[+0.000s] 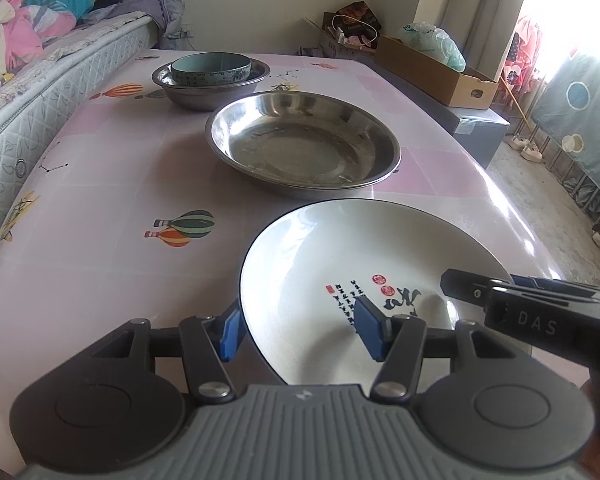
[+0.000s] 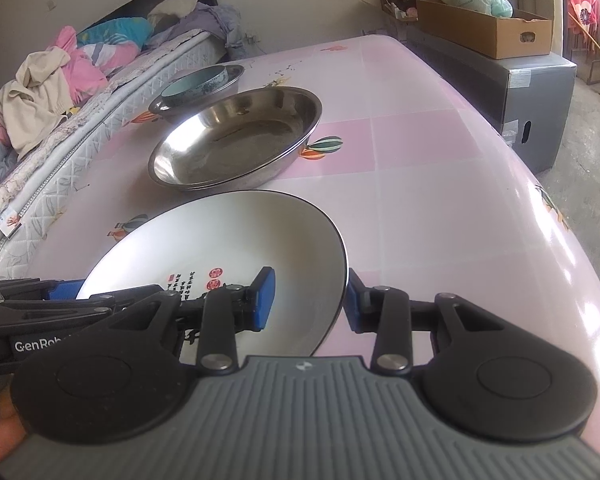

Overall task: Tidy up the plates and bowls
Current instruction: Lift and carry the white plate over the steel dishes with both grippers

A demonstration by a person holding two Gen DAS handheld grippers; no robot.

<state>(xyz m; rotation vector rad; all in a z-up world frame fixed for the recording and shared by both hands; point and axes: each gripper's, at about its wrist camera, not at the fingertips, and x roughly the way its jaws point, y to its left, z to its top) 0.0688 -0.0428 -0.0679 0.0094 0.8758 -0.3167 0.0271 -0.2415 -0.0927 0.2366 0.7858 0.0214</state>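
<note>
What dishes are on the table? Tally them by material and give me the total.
Steel: 2, the large steel pan and the steel bowl behind it
Ceramic: 2, the white plate and the teal bowl nested in the steel bowl
Total: 4

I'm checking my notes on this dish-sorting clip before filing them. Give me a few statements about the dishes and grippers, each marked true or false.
1. The white plate sits nearest the grippers, its rim between both pairs of jaws. True.
2. The teal bowl sits inside the small steel bowl. True.
3. The large steel pan holds a stack of plates. False: nothing is in it.
4. The left gripper is shut empty. False: its jaws straddle the plate's rim.
5. The right gripper reaches for the steel pan. False: it is at the white plate's rim.
</note>
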